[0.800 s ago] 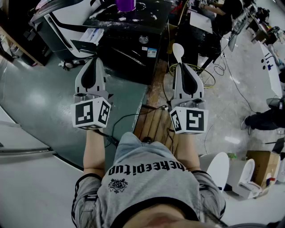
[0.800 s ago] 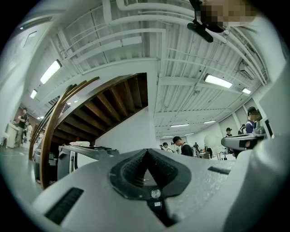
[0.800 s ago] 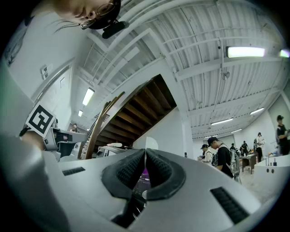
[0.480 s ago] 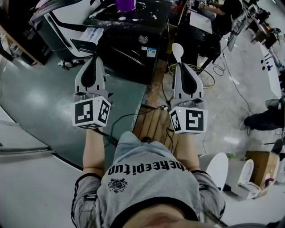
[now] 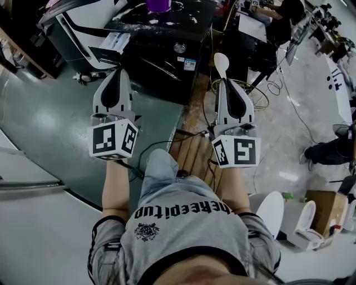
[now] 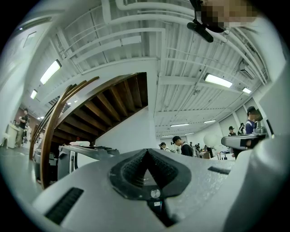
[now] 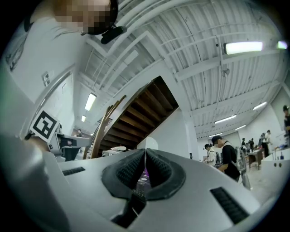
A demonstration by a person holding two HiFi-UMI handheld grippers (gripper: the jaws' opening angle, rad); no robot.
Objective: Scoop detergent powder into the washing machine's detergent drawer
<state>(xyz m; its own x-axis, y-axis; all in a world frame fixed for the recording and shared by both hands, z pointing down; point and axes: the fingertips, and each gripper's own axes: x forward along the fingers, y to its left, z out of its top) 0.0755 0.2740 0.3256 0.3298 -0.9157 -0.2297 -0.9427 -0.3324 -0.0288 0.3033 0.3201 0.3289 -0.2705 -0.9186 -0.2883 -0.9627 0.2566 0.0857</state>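
In the head view my right gripper (image 5: 225, 81) is shut on the handle of a white scoop (image 5: 221, 62), whose round bowl sticks out past the tips. The right gripper view shows the right gripper (image 7: 145, 152) with jaws closed and the scoop bowl (image 7: 147, 144) just beyond them. My left gripper (image 5: 118, 73) is shut with nothing in it; the left gripper (image 6: 146, 152) has its pads touching at the tip. Ahead stands a dark machine (image 5: 167, 53) with white powder spilled on its top and a purple container (image 5: 158, 4). A pale open drawer-like part (image 5: 114, 42) lies at its left.
A white appliance (image 5: 83, 25) stands at the far left. Wooden slats (image 5: 194, 151) and cables (image 5: 161, 146) lie on the floor under my arms. A coiled cable (image 5: 257, 96) lies to the right. White toilets (image 5: 278, 207) stand at lower right; people sit at desks (image 5: 267, 22).
Both grippers stay almost where they were, the right one still on the scoop. The person's left leg has come forward a little.
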